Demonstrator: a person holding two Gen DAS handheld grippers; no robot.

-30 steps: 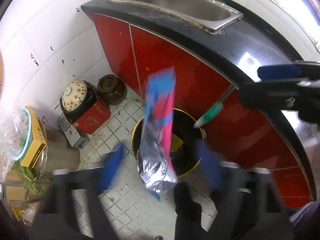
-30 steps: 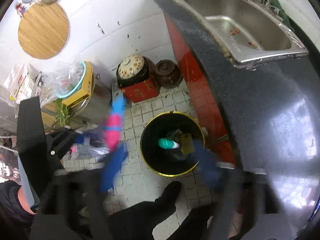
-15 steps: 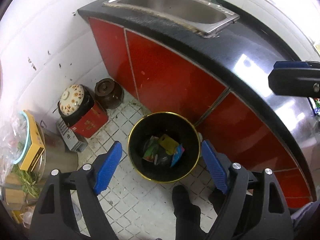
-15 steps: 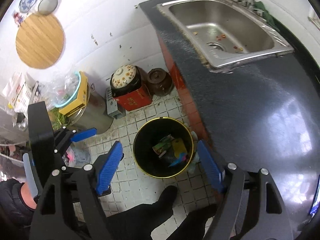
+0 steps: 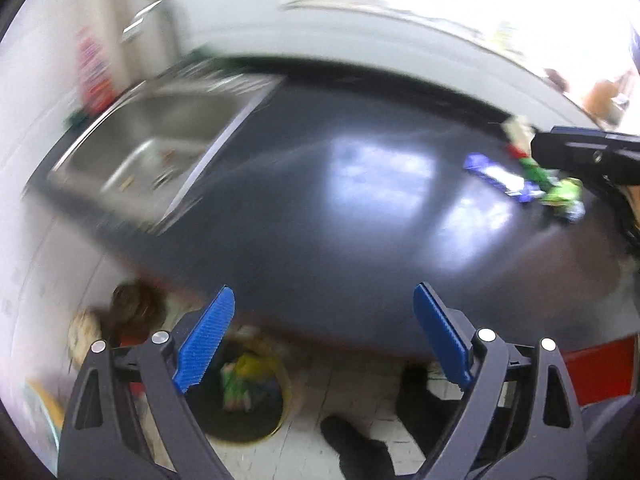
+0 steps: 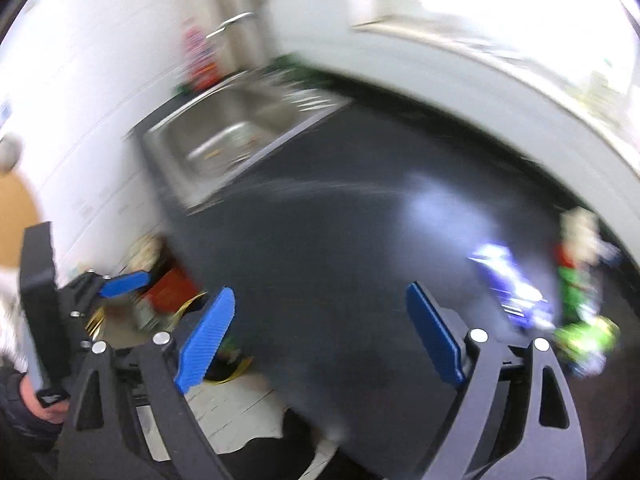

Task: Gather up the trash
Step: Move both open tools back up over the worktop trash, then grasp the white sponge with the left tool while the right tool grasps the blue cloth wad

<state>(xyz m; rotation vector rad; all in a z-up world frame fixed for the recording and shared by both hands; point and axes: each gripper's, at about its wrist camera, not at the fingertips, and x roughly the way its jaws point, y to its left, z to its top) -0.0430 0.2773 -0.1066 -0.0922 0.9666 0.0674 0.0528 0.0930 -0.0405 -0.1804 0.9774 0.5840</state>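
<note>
**Empty tongs are being turned toward the wrappers on the counter**

Both pairs of tongs are being held wide, and nothing is being carried between the blue pads. The jaws of the left gripper [image 5: 324, 334] have just been opening further, and the same is being seen at the right gripper [image 6: 320, 334]; no thing lies between either pair.

Beyond the pads, the dark countertop [image 5: 320, 208] is being shown, with the steel sink [image 5: 160, 136] at its far left. The remaining trash is lying near the right end of the counter: a blue wrapper [image 6: 510, 288], a green packet [image 6: 586, 338] just beside it, and a red and pale wrapper [image 6: 576, 240] behind. The trash bin [image 5: 244, 392] is standing on the floor below the counter edge, with wrappers already inside.

These pieces are being judged as very light, thin and soft, and their glossy film is probably slippery. A flat wrapper is likely better taken at a raised edge or a crumpled fold, not on its flat middle. The puffed green packet may be pinched across its body with little force.

Much is being blurred by motion. The prints on the wrappers cannot be read, and their exact number cannot be told. In the left wrist view, the pile is being partly covered by the right gripper's body. The bin is being partly hidden behind the left pad.
</note>
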